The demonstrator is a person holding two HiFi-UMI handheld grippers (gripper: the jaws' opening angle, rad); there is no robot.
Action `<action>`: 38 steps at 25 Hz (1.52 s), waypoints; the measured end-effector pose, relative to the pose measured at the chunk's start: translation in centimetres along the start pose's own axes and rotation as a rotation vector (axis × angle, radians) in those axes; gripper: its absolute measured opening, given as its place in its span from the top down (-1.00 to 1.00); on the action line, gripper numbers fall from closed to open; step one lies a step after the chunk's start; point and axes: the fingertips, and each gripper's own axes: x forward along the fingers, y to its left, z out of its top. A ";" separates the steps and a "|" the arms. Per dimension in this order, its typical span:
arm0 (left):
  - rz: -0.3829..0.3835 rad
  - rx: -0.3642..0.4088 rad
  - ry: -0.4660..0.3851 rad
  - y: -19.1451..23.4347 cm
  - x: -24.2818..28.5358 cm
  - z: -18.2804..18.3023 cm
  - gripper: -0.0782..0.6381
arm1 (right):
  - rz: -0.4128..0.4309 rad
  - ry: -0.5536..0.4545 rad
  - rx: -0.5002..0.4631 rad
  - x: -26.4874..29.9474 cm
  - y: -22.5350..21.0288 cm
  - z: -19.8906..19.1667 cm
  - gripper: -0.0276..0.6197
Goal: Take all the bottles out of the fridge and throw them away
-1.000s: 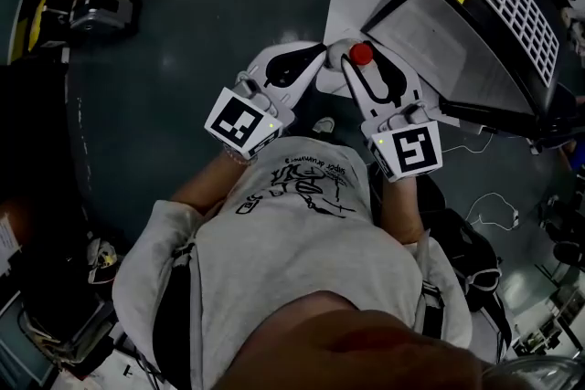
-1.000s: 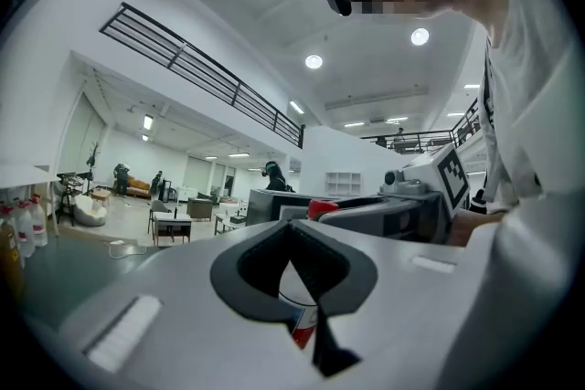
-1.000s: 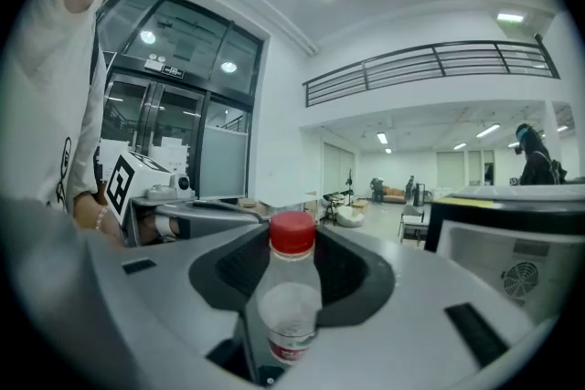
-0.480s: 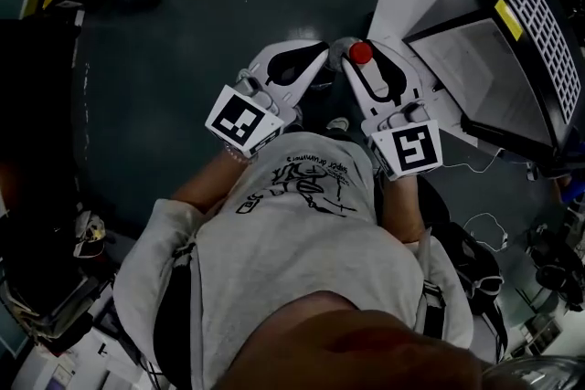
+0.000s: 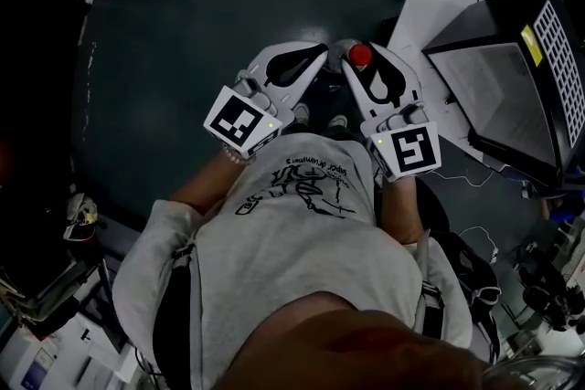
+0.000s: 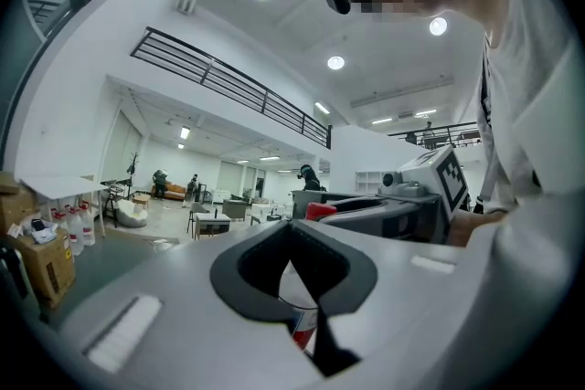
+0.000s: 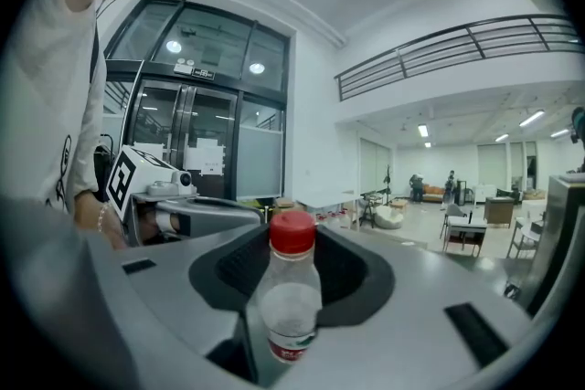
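step: the carry-off leg, I'm guessing. The right gripper (image 5: 363, 59) is pinching the bottle (image 7: 292, 297) around its body with the red cap sticking up. The fridge (image 5: 512, 87) is sitting off at the right edge of the head view, so this one's already out and going to the trash.

bottle spot: it's standing upright between the right jaws, out in front of the person's chest and just beside the left gripper (image 5: 315, 57).

left gripper: its jaws are meeting at the tips and, as far as I can tell, clamping nothing. The bit of label peeking through its gap looks like the other gripper's bottle.

next: no bin is showing in any view, so I'd say finding it is coming first. Then it's getting the bottle over the opening before spreading the right jaws, and keeping the squeeze on until then.

vs earlier: the fridge is sliding out toward the right edge of the head view, and more bare floor (image 5: 210, 32) is opening up on the left. Both grippers are staying put in front of the chest, with the bottle in the same pinch.
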 end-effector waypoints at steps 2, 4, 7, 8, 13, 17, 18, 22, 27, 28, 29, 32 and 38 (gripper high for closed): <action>0.010 -0.004 0.000 0.1 -0.3 -0.1 0.76 | 0.010 0.001 -0.001 0.1 0.3 0.0 0.44; 0.018 -0.009 0.002 0.1 -0.2 -0.3 0.76 | 0.019 0.003 -0.002 0.1 0.2 0.0 0.44; 0.028 -0.016 0.002 0.0 0.2 -0.5 0.76 | 0.027 0.008 -0.006 -0.2 -0.2 -0.3 0.44; 0.030 -0.019 0.002 -0.1 0.4 -0.5 0.76 | 0.030 0.013 -0.006 -0.3 -0.3 -0.4 0.44; 0.038 -0.027 0.006 -0.2 1.2 -1.2 0.76 | 0.038 0.036 -0.005 -0.8 -1.2 -1.3 0.44; 0.041 -0.035 0.024 -0.4 2.0 -2.2 0.76 | 0.044 0.048 0.008 -1.2 -2.0 -2.5 0.44; 0.041 -0.038 0.031 -0.4 2.1 -2.6 0.76 | 0.044 0.054 0.012 -1.3 -2.2 -2.9 0.44; 0.041 -0.049 0.058 -0.5 2.6 -4.2 0.76 | 0.047 0.080 0.023 -1.2 -2.6 -4.3 0.44; 0.046 -0.072 0.097 -0.6 2.8 -6.4 0.76 | 0.067 0.110 0.046 -1.0 -2.5 -6.2 0.44; 0.047 -0.077 0.105 -0.7 2.9 -7.0 0.76 | 0.070 0.118 0.051 -1.1 -2.4 -6.7 0.44; 0.047 -0.079 0.112 -0.8 3.0 -7.5 0.76 | 0.072 0.123 0.052 -1.1 -2.4 -7.2 0.44; 0.046 -0.081 0.134 -0.5 3.4 -9.0 0.76 | 0.073 0.130 0.053 -0.8 -2.7 -8.6 0.44; 0.039 -0.124 0.188 -0.5 3.7 -11.2 0.76 | 0.074 0.141 0.060 -0.1 -2.9 -10.9 0.44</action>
